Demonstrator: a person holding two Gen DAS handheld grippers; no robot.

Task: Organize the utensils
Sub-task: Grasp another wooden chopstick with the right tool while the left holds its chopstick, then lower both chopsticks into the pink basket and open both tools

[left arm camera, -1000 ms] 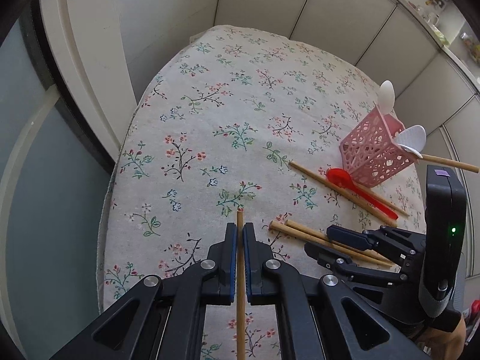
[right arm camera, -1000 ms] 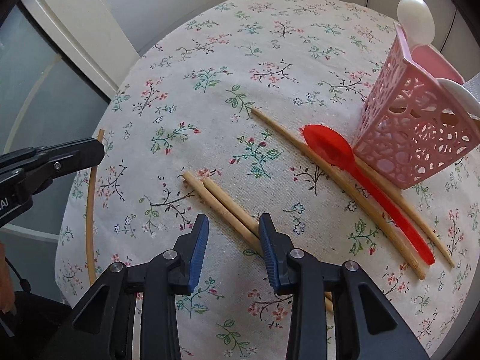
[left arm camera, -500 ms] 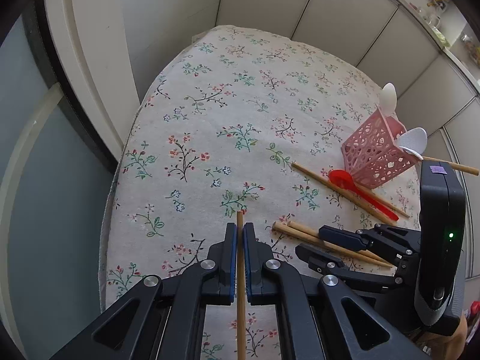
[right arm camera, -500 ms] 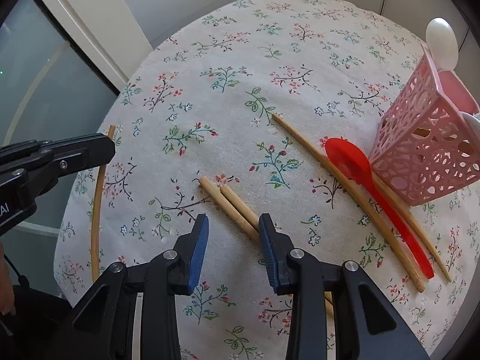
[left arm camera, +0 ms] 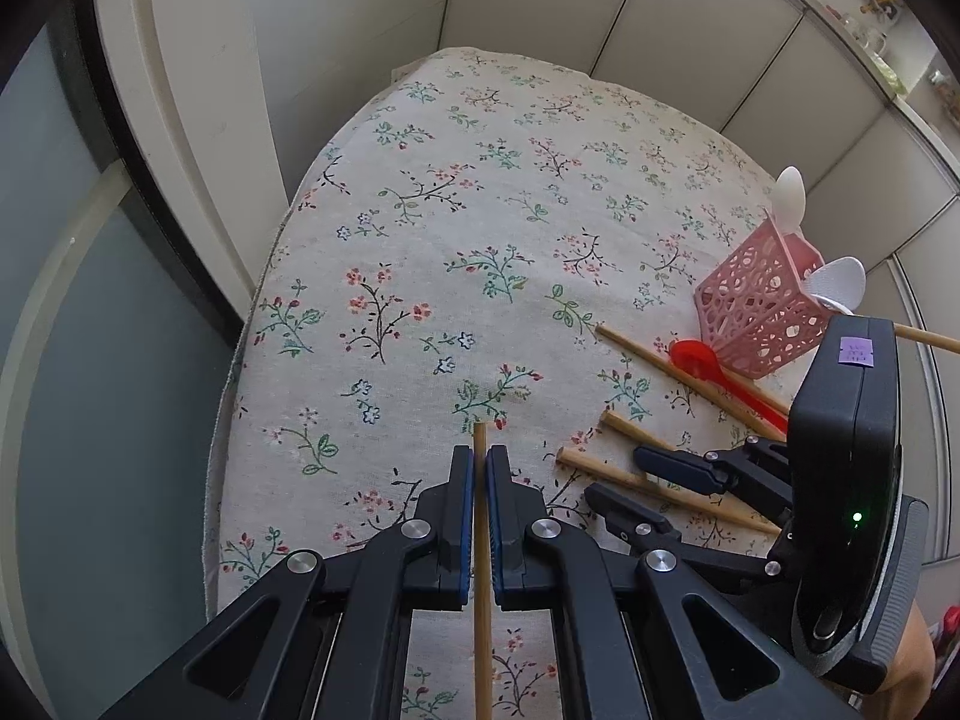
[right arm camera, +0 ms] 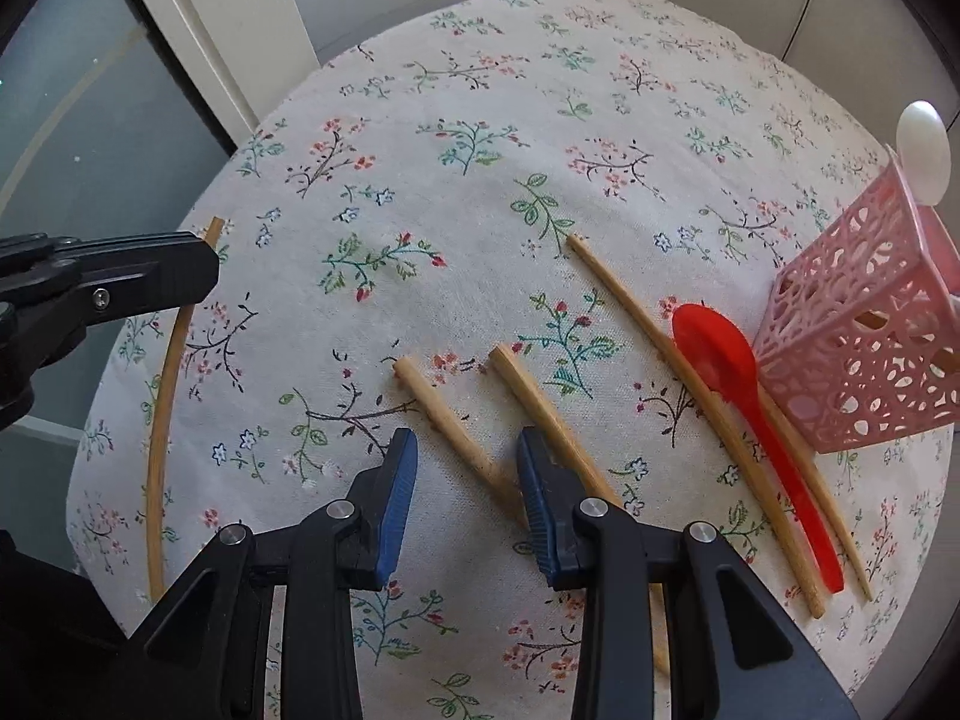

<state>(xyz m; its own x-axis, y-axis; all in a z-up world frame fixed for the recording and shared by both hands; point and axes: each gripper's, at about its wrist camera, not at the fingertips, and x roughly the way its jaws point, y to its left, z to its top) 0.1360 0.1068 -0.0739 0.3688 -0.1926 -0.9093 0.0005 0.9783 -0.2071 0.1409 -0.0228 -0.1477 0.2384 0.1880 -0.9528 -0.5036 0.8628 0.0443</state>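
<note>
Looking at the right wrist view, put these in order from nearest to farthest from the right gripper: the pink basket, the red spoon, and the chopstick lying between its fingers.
1. The chopstick between the fingers, right at the right gripper, jaws open around it.
2. The red spoon, off to the right.
3. The pink basket, farthest right, just beyond the spoon.

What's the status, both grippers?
Left gripper shut on chopstick. Right gripper open above two loose chopsticks. Holder unobstructed.
</note>
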